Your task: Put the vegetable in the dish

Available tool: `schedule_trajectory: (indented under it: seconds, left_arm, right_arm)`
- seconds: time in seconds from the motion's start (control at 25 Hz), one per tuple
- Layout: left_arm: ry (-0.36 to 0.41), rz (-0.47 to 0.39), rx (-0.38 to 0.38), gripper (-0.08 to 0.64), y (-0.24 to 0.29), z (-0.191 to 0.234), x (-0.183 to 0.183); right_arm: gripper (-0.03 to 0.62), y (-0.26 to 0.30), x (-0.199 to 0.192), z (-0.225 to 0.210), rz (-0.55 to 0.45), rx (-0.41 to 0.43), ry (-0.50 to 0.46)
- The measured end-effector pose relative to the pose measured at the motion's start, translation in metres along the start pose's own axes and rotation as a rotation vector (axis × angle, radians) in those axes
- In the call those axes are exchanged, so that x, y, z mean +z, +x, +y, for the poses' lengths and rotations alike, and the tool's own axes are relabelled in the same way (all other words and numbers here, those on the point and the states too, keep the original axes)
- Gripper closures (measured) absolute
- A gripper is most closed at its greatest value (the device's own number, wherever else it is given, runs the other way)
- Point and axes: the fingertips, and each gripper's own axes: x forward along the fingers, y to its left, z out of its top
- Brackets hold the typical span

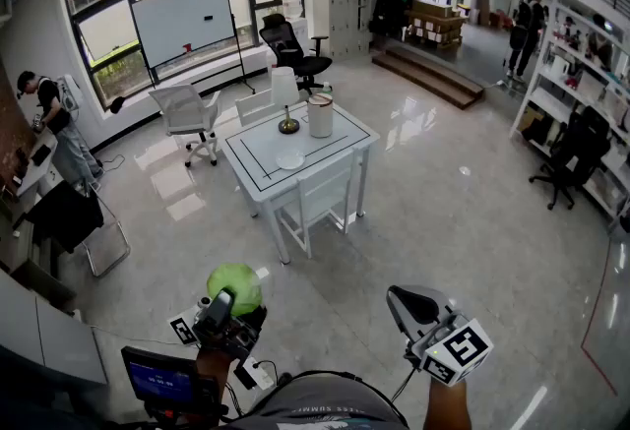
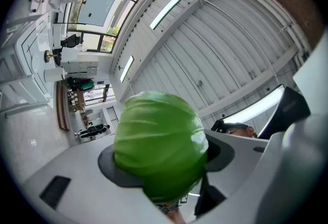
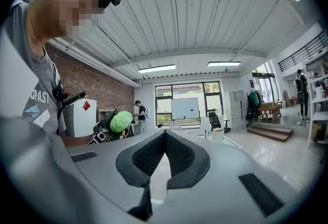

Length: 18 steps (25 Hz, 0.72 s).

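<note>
The vegetable (image 1: 234,287), a round green cabbage-like head, sits between the jaws of my left gripper (image 1: 222,308), which is shut on it and tilted upward low in the head view. In the left gripper view the vegetable (image 2: 159,141) fills the gap between the dark pads (image 2: 110,164). It also shows in the right gripper view as a small green ball (image 3: 121,121) at the left. My right gripper (image 1: 396,296) is held level at the lower right, its jaw tips (image 3: 165,133) closed together with nothing between them. A small white dish (image 1: 290,160) lies on the white table (image 1: 345,138) farther ahead.
A lamp (image 1: 285,95) and a white cylinder (image 1: 320,115) stand on the table, with white chairs (image 1: 317,202) around it. Open tiled floor lies between me and the table. A person (image 1: 54,123) stands at the far left. Shelves (image 1: 591,93) line the right side. A small screen (image 1: 157,379) is at the lower left.
</note>
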Motion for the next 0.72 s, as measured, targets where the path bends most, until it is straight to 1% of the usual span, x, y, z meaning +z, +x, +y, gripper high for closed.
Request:
schedule_trajectory:
  seconds: [0.16,0.4,0.6,0.72]
  left_arm:
    - [-0.003,-0.009,-0.002,0.27,-0.0004,0.0006,0.0005]
    - [-0.006,0.001,0.001,0.27,0.002,0.0021,-0.0012]
    - [-0.013,0.001,0.011,0.27,0.0052,0.0032,-0.0029]
    - [-0.013,0.001,0.018,0.27,0.0043,0.0046,-0.0032]
  right_arm:
    - [0.586,-0.0024,-0.0017,-0.0024,0.002,-0.01,0.003]
    - [0.586,-0.0025,-0.0026,-0.0011,0.008,-0.005,0.007]
    - [0.584,-0.0052,0.0042,0.0005,-0.024,0.025,0.033]
    - [0.583,-0.0037,0.0035,-0.0014,-0.032,0.025,0.048]
